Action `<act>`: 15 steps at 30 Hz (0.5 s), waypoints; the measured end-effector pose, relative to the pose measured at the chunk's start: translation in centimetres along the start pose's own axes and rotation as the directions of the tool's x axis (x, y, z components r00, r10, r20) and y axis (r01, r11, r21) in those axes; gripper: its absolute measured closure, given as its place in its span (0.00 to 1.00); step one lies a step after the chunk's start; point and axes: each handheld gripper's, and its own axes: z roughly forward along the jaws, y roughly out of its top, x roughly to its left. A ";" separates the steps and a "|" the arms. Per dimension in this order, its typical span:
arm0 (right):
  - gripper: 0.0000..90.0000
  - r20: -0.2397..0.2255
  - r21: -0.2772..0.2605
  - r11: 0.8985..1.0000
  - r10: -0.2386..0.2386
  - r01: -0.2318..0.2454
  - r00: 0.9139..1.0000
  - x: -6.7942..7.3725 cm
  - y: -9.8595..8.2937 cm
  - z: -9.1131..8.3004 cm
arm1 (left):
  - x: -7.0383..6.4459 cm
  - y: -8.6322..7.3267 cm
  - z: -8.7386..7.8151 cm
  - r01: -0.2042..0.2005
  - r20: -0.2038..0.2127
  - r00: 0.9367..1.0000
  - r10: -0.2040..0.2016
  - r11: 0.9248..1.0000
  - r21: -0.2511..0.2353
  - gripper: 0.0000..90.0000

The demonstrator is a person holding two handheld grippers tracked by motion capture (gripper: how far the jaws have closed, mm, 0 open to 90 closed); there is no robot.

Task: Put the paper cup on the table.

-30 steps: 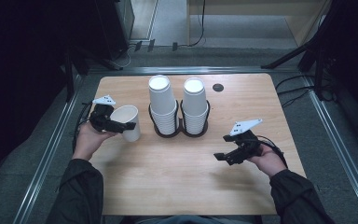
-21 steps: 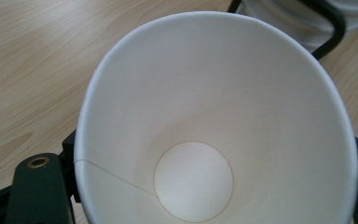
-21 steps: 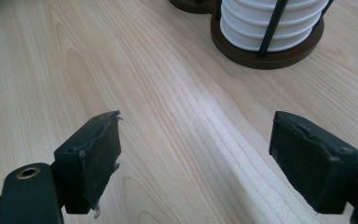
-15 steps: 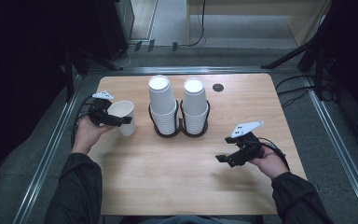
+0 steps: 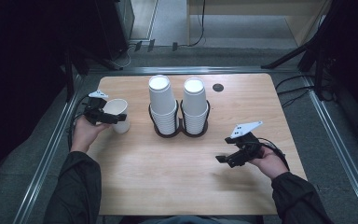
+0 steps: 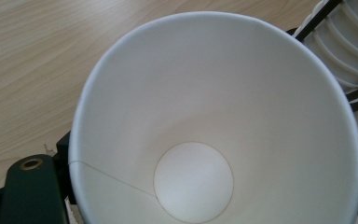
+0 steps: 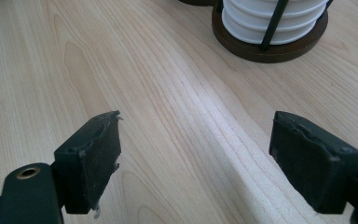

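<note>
Wooden table (image 5: 168, 182) under dim surroundings, no readable writing anywhere, white paper cup (image 5: 117, 113) left of the black cup holder (image 5: 179, 128), pinched at its rim by the left claw (image 5: 106, 117), empty cup interior (image 6: 193, 182) seen in the left gripper view, right claw (image 5: 224, 160) spread apart over bare wood, well right of the cup

A plain white paper cup (image 5: 117, 115), black left gripper (image 5: 114, 118) and right gripper (image 5: 222, 159), white cup stacks (image 5: 162, 105) in a black wire holder (image 5: 182, 128) with brown base, on a pale wood-grain table (image 5: 168, 172)
</note>
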 end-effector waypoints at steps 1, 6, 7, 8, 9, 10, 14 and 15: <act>0.18 0.000 0.000 1.000 -0.003 0.003 1.000 0.0 0.0 0.0 | -0.1 -0.1 0.1 0.000 -0.007 1.000 0.000 1.000 -0.006 0.17; 0.18 0.001 0.001 1.000 -0.002 0.002 1.000 0.0 0.0 0.0 | -0.2 -0.2 0.3 0.003 -0.005 1.000 -0.003 1.000 -0.002 0.16; 0.18 0.002 0.000 1.000 -0.002 0.002 1.000 0.0 0.0 -0.1 | -0.1 -0.3 0.3 0.007 -0.004 1.000 -0.007 1.000 -0.004 0.16; 0.18 0.003 0.001 1.000 -0.003 0.003 1.000 0.0 0.0 -0.1 | -0.1 -0.3 0.2 0.010 0.000 1.000 -0.010 1.000 -0.002 0.15; 0.18 0.000 0.000 1.000 -0.005 0.005 1.000 -0.1 0.0 -0.1 | -0.1 -0.3 0.2 0.009 0.000 1.000 -0.009 1.000 -0.001 0.15; 0.18 0.001 0.002 1.000 -0.005 0.005 1.000 -0.1 -0.1 -0.2 | -0.1 -0.4 0.2 0.007 -0.001 1.000 -0.007 1.000 0.001 0.15; 0.18 0.000 -0.001 1.000 -0.007 0.007 1.000 -0.1 -0.1 -0.2 | -0.2 -0.4 0.1 0.010 0.002 1.000 -0.010 1.000 0.003 0.15; 0.18 0.000 0.001 1.000 -0.008 0.008 1.000 -0.1 -0.1 -0.2 | -0.2 -0.5 0.1 0.011 0.007 1.000 -0.011 1.000 0.003 0.14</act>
